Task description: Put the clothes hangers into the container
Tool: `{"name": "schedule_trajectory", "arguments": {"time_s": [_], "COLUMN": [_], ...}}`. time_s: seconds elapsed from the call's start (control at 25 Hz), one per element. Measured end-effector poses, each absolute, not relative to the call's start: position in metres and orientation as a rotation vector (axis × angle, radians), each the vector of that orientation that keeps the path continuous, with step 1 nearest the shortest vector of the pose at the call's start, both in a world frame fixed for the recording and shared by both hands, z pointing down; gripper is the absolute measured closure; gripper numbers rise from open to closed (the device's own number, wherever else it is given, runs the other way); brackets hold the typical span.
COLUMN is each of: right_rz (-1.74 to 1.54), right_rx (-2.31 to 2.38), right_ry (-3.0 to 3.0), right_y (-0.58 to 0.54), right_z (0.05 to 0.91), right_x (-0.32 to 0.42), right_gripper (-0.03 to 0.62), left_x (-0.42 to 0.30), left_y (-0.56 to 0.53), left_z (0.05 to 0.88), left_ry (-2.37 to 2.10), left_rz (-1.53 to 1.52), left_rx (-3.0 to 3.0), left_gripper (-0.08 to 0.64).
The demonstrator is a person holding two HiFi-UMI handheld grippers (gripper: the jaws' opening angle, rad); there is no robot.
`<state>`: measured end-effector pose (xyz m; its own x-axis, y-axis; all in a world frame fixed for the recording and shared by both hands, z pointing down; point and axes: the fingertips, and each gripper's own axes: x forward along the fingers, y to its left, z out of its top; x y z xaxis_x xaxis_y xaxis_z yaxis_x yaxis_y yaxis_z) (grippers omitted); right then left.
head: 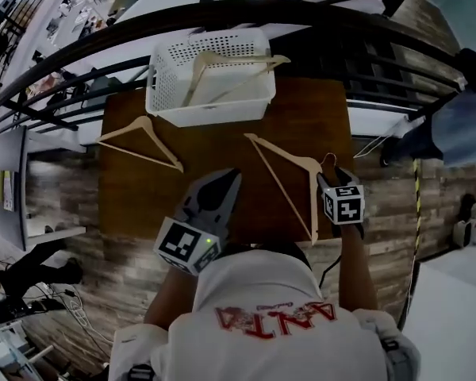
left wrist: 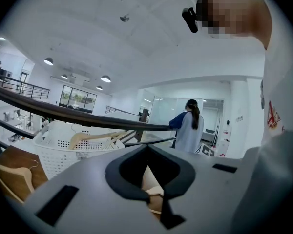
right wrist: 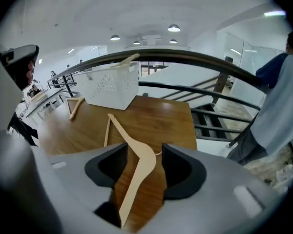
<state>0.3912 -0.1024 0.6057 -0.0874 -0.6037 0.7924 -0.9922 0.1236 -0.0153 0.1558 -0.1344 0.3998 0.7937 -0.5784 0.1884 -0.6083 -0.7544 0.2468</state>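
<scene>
A dark wooden table [head: 222, 145] stands against a curved black railing [head: 301, 22], with a bright open hall beyond. At the far edge of the table sits the white perforated basket [head: 170, 78], and one hanger is in: the basket hanger [head: 222, 58] lies across the top of it, one end poking over the right rim. Two are out on the wood. The left hanger [head: 143, 140] lies off to the left, near the basket's front corner but apart from it. The near hanger [head: 282, 177] lies flat in the middle-right of the table, its hook end toward the person's right side. And the right gripper [head: 328, 171] is right over it, pointing steeply down, jaws spread wide. Its own view shows the hanger's shoulder running between the two pads, with neither pad pressing on it. The left gripper [head: 230, 177] hovers at lower centre, beside the near hanger's long bar, pointing toward the basket. Its jaws are brought together at the tips with nothing gripped. In the left gripper view a person in a white and blue top [left wrist: 188, 130] stands beyond the railing, back turned.
</scene>
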Motion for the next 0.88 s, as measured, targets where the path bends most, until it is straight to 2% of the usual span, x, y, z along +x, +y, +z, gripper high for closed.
{"name": "schedule_trajectory", "arguments": {"time_s": [0.32,0.6,0.88], "right_rz": [0.91,0.966,0.966], "right_rx": [1.481,1.49,1.478], "right_ry": [-1.668,-1.589,-1.578], "right_y": [-0.096,-0.103,-0.104], "right_z": [0.697,0.731,0.735], "right_x": [0.397,0.396,0.388], "right_gripper": [0.349,0.338,0.388], "left_x": [0.189,0.184,0.169], "left_y": [-0.142,-0.146,-0.151], "left_z": [0.416,0.426,0.428], "left_ry": [-0.834,-0.84,-0.844], "left_rz": [0.214,0.242,0.239], "left_rx": [2.709,2.67,2.664], "left_gripper": [0.551,0.551,0.551]}}
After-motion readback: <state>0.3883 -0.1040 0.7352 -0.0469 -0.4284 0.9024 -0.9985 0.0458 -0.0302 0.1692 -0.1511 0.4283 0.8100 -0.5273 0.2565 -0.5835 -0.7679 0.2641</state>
